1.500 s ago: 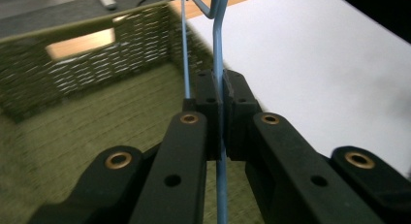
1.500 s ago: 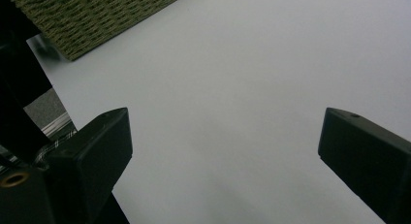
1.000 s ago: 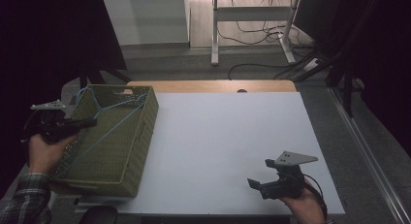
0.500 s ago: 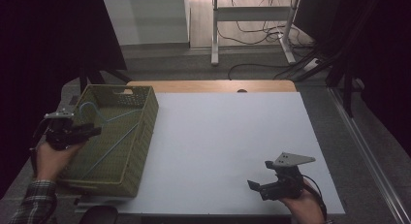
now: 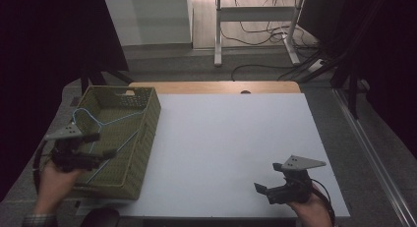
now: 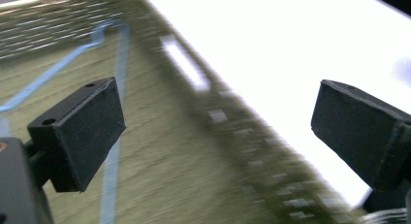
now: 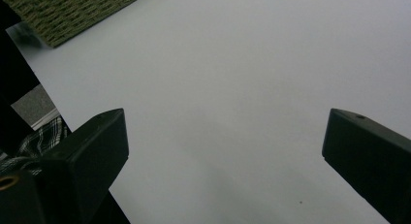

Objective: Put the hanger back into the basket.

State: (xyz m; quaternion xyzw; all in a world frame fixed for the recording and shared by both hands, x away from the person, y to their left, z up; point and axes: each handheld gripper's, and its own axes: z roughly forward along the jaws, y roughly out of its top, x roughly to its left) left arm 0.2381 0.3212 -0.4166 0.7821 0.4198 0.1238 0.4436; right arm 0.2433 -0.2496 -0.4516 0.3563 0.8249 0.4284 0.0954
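Blue wire, bent into a hanger (image 5: pixel 101 126), lies loose inside the olive woven basket (image 5: pixel 147 124) at the counter's (image 5: pixel 231 138) left edge, its hook toward the far left corner and its long bar slanting across the basket floor. I judge it sits there because my left claw (image 5: pixel 109 152) has let it drop: the jaws have just been opening and stand wide with nothing between them, hovering above the basket's near end. In the left gripper view the hanger (image 6: pixel 109 151) reads as a thin, pale blue strip, blurred. My right claw (image 5: pixel 261 189) rests released near the counter's near right edge, parked clear of the work.
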